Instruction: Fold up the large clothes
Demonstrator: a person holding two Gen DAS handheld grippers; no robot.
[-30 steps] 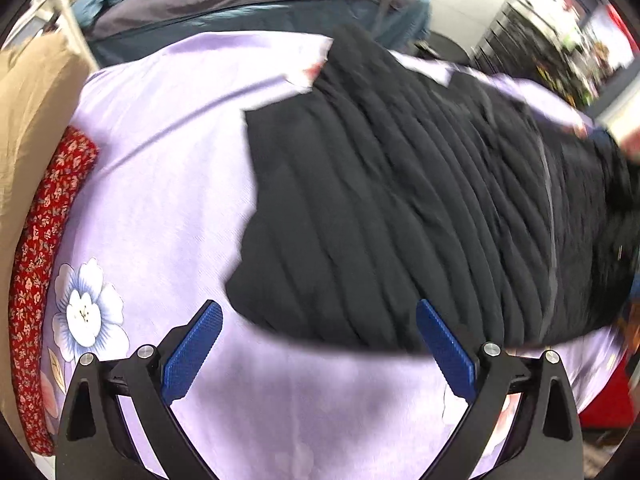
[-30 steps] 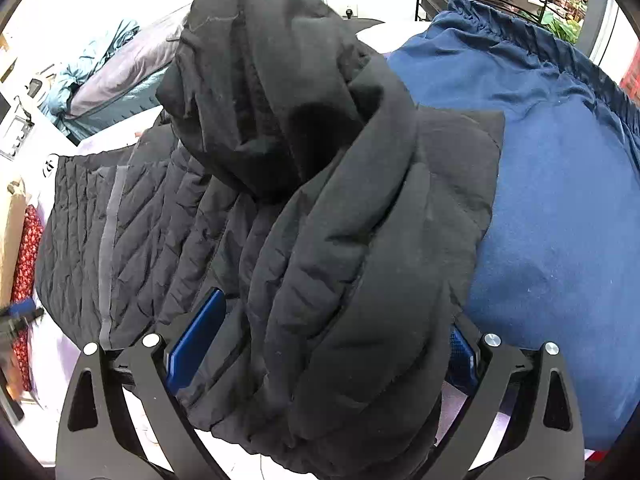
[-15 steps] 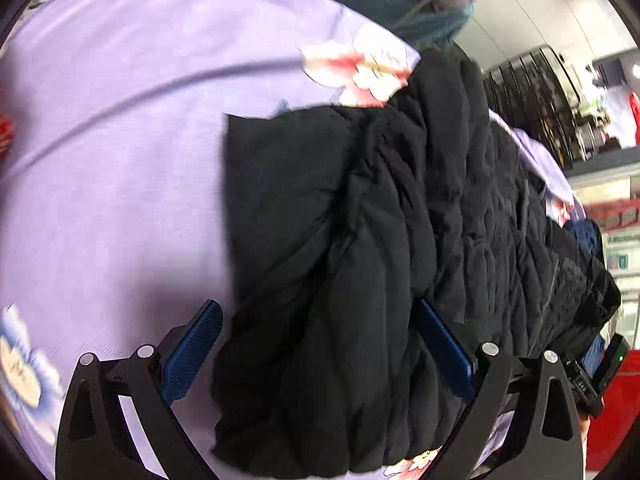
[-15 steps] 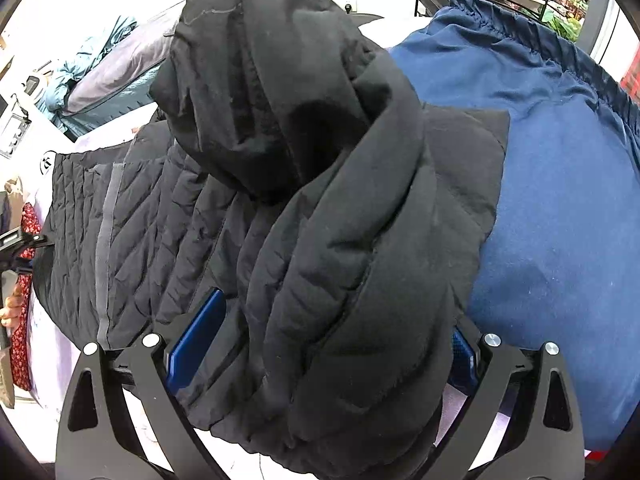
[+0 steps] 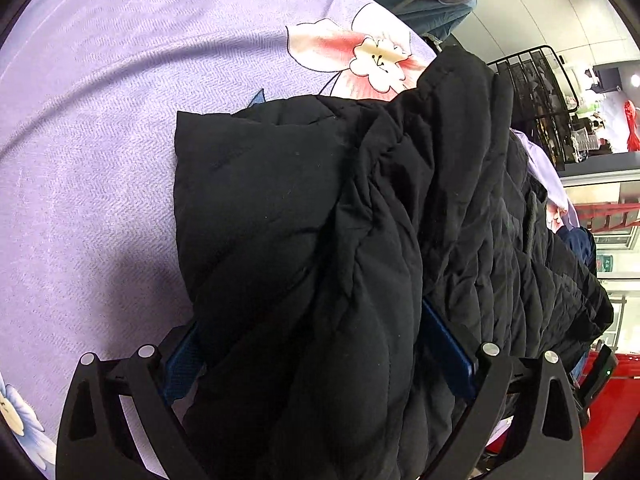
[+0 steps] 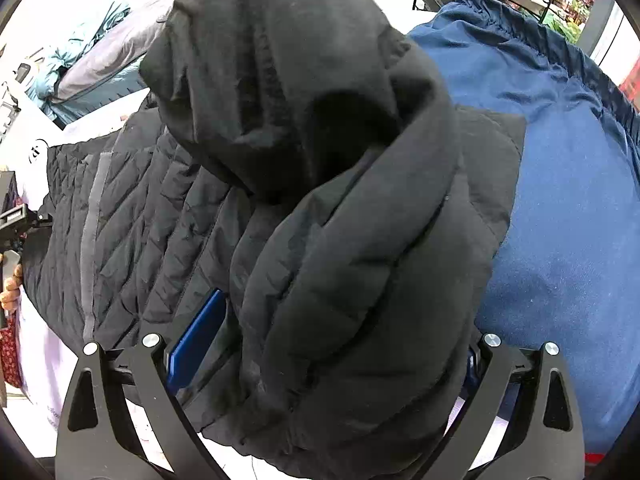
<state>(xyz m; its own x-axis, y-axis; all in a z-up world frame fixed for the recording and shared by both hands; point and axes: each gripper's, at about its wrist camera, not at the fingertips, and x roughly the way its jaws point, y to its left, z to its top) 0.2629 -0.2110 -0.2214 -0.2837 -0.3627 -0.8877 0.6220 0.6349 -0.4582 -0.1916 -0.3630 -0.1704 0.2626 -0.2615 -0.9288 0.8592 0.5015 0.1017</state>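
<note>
A black quilted hooded jacket (image 5: 320, 208) lies on a lilac flowered sheet (image 5: 88, 128). In the left wrist view the jacket's sleeve end sits between the blue pads of my left gripper (image 5: 316, 352), whose jaws stand wide around the fabric. In the right wrist view the jacket's shoulder and hood (image 6: 304, 92) bulge between the fingers of my right gripper (image 6: 332, 344), which stand wide around it. The jacket's body (image 6: 132, 216) stretches away to the left, towards the other gripper at the left edge.
A blue garment (image 6: 560, 184) lies to the right of the jacket. A grey and teal jacket (image 6: 92, 64) is heaped at the far end. Black wire racks (image 5: 536, 92) stand beyond the sheet. A red patterned cloth (image 6: 10, 352) shows at the left edge.
My left gripper has moved forward onto the jacket's sleeve end, which now fills the space between its fingers. The right gripper has barely moved.
</note>
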